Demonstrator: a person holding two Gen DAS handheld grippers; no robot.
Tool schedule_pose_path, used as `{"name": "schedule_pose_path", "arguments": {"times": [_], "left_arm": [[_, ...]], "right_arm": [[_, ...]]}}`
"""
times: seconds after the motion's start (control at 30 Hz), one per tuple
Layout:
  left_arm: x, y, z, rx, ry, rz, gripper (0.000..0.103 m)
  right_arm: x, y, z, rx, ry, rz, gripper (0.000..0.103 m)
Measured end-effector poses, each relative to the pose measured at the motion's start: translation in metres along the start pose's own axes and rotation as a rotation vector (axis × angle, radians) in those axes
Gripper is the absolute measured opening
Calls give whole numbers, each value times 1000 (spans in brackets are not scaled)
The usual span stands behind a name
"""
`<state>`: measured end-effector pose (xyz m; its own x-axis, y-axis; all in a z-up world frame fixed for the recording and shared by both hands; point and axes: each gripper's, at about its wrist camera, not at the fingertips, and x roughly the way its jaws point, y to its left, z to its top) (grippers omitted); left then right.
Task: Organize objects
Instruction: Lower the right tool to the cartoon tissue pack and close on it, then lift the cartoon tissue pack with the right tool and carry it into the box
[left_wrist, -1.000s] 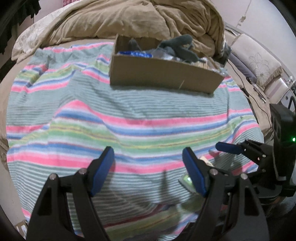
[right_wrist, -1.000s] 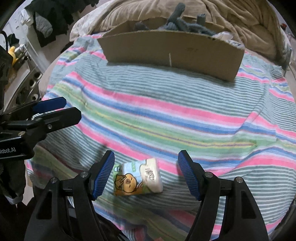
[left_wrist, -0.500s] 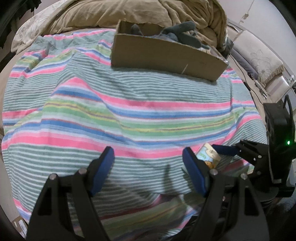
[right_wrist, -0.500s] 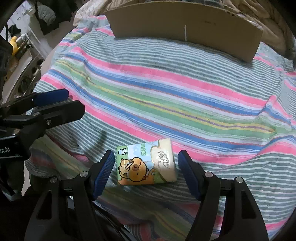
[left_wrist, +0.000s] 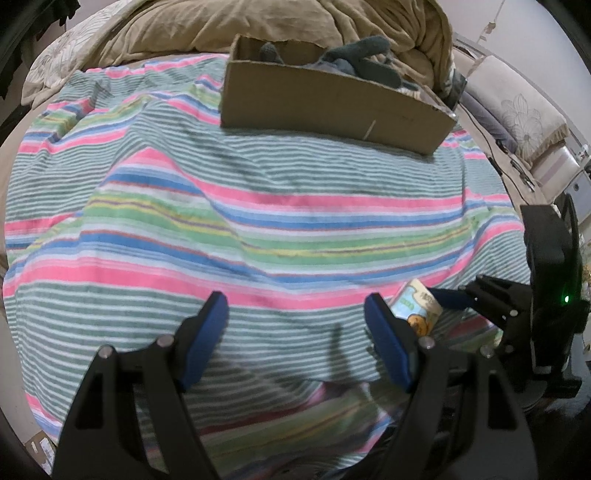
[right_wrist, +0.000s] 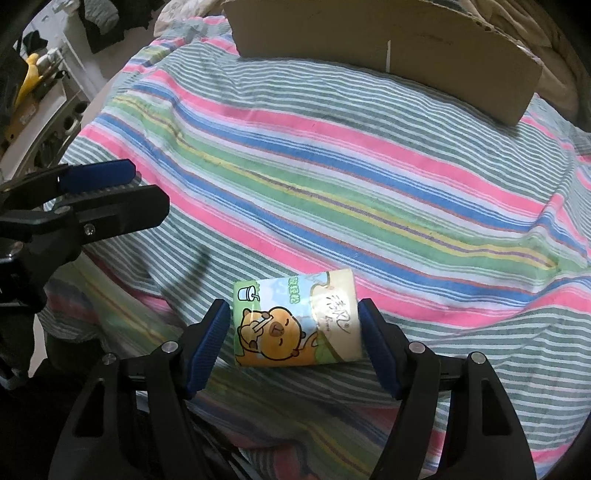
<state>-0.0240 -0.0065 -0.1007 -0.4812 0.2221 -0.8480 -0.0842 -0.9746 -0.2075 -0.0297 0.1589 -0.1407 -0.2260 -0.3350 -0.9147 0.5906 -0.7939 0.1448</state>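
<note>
A tissue pack (right_wrist: 297, 321) with a cartoon bear print lies on the striped blanket (right_wrist: 332, 166), between the pads of my right gripper (right_wrist: 293, 332). The jaws are open and sit just outside both ends of the pack. In the left wrist view the pack (left_wrist: 415, 306) shows at lower right, partly hidden by my left finger. My left gripper (left_wrist: 297, 325) is open and empty over the blanket (left_wrist: 258, 206); it also shows in the right wrist view (right_wrist: 94, 181). A cardboard box (left_wrist: 332, 107) holding grey gloves (left_wrist: 365, 59) and other items stands at the far side.
A tan duvet (left_wrist: 258, 26) is heaped behind the box. A bedside unit with a flowered cloth (left_wrist: 524, 118) and cables stands to the right. A shelf with clutter (right_wrist: 33, 88) is off the bed's left edge.
My right gripper has moved down and forward so the tissue pack now sits between its pads. The left wrist view has shifted a little; the pack is now visible beside its right finger.
</note>
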Motion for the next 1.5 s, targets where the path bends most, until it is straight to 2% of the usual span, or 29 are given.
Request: {"name": "schedule_pose_path", "arguments": {"times": [0.07, 0.47, 0.77, 1.1, 1.5], "left_arm": [[1, 0, 0, 0, 2, 2, 78], [2, -4, 3, 13, 8, 2, 78], [-5, -2, 21, 13, -27, -4, 78], [-20, 3, 57, 20, -83, 5, 78], [-23, 20, 101, 18, -150, 38, 78]], "right_arm": [[1, -1, -3, -2, -2, -3, 68], [-14, -11, -3, 35, -38, 18, 67], [-39, -17, 9, 51, -94, 11, 67], [-63, -22, 62, 70, -190, 6, 67], [-78, -15, 135, 30, -310, 20, 67]]}}
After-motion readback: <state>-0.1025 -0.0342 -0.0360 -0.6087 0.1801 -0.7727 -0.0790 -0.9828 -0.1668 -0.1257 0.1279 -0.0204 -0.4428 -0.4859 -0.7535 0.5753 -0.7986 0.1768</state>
